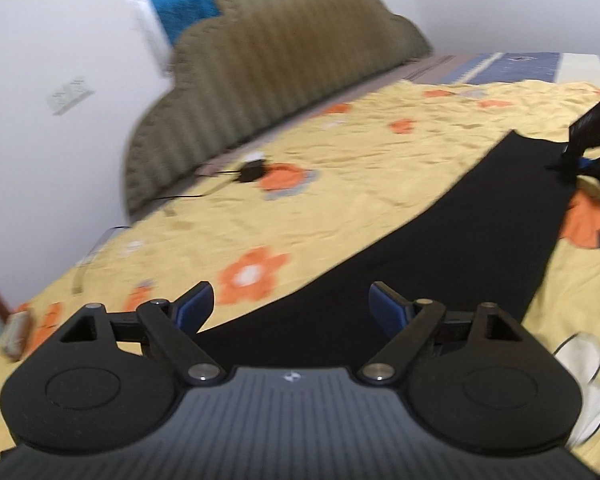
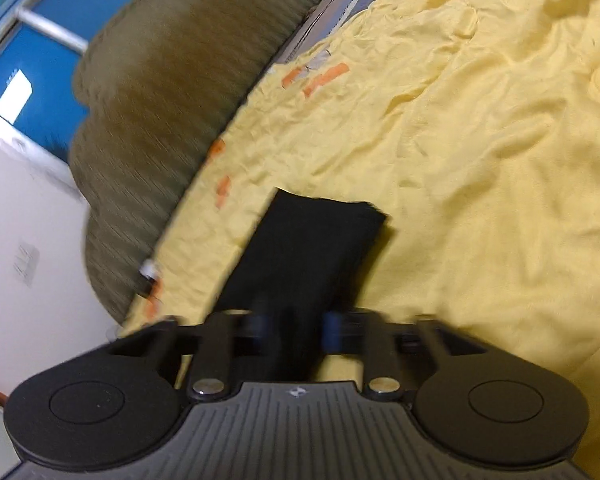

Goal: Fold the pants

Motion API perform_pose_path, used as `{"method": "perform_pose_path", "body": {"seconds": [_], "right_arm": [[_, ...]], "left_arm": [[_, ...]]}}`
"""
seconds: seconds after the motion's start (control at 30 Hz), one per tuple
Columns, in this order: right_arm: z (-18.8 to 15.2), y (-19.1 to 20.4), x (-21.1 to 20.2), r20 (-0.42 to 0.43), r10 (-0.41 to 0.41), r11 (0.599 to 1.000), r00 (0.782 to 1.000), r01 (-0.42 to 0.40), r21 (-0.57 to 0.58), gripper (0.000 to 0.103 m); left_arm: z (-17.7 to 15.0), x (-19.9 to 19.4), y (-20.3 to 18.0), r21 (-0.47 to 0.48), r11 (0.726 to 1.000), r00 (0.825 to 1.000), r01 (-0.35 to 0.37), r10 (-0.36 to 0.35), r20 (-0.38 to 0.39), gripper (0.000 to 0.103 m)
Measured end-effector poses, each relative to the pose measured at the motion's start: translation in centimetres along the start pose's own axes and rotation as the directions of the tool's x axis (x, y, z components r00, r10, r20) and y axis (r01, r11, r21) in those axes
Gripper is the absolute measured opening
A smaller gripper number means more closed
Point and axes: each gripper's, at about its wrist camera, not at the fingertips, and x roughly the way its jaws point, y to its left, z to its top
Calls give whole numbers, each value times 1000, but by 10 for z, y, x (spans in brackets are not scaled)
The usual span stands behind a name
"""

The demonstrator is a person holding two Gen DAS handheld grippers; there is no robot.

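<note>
The black pants (image 1: pixel 440 240) lie in a long flat strip on the yellow flowered bedspread (image 1: pixel 340 184). My left gripper (image 1: pixel 290 306) is open, its blue-padded fingers spread above the near end of the strip. My right gripper shows in the left wrist view (image 1: pixel 588 152) at the far end of the strip, low on the cloth. In the right wrist view the pants (image 2: pixel 308 252) hang as a folded black panel from between the blurred fingers of the right gripper (image 2: pixel 296 328), which stand close together on the cloth.
A ribbed olive headboard (image 1: pixel 268 80) runs along the bed's far side. A small black device with a cable (image 1: pixel 250 170) lies on the bedspread. A blue patterned sheet (image 1: pixel 520 66) shows at the far end. White slippers (image 1: pixel 584 376) lie on the floor.
</note>
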Motion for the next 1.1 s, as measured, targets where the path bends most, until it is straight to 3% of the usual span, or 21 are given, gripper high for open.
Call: {"method": "perform_pose_path", "body": {"seconds": [0.13,0.3,0.5,0.67,0.8,1.0,1.1], "right_arm": [[3,-7,1,-8,45,998,999,-46,-37,5],[0,11,2,20,0,986,1000,4,-169,5],[-6,37,-5,80,-4,945,997,30,-325,5],[-7,54,-11,87,37,930,996,-2,-368,5],[-16,71,-17,114,27,872,993,32,-489,5],[-34,96,-10,152,-34,707,988,131,-695,5],[-28,91,-3,112,-64,732,992,122,-670,5]], "left_arm": [[10,26,-27,38,996,996,78,-77,-35,84],[25,53,-53,55,984,984,169,-165,-63,84],[38,84,-60,-20,981,975,195,-196,-108,84],[45,96,-63,18,983,978,185,-182,-101,84],[74,112,-61,35,981,982,191,-190,-25,84],[98,144,-59,-94,960,962,263,-269,-54,87],[102,154,-68,-66,966,964,250,-255,-72,87]]}}
